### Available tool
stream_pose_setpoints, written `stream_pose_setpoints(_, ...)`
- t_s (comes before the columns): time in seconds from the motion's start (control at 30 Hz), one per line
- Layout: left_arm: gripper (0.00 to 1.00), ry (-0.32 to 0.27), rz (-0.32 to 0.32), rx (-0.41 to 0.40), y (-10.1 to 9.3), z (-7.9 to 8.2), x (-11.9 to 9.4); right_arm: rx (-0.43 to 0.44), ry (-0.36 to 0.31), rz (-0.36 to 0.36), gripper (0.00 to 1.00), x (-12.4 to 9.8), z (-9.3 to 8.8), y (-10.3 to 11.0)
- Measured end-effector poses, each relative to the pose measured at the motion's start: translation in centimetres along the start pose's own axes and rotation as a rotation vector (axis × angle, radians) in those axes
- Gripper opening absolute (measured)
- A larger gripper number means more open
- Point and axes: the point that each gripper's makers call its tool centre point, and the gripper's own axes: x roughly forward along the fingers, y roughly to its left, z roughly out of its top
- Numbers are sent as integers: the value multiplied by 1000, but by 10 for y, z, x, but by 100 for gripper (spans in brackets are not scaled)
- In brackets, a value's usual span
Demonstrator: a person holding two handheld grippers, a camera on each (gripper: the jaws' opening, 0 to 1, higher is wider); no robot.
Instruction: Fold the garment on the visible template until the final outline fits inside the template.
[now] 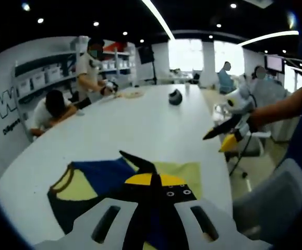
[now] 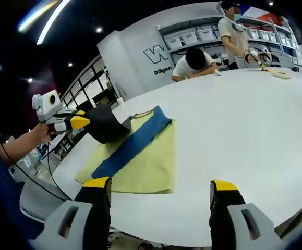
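The left gripper (image 2: 88,122), fingers clamped on the dark garment (image 2: 120,143), lifts a flap mid-fold over the yellow template (image 2: 151,161). The right gripper (image 2: 161,194), fingers apart, waits; next, lay the flap inside the outline.

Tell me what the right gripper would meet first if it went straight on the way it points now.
Probably the bare white table. The right gripper, open, aims just right of the yellow template with the garment on it. Depth is unclear, so it might clip the template's near corner.

garment (image 2: 135,143): soft matt cloth | table (image 2: 234,125): smooth, faintly glossy white
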Motion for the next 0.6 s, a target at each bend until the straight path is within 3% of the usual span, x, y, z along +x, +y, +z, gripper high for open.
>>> stream_pose_setpoints(0.3,3,26,-25,7,-17,-16,7,6,-3,-8,77,1,0,-5)
stream_pose_setpoints(0.6,4,106,-36,-17,-36,-51,22,13,2,-7,77,0,-5,-2)
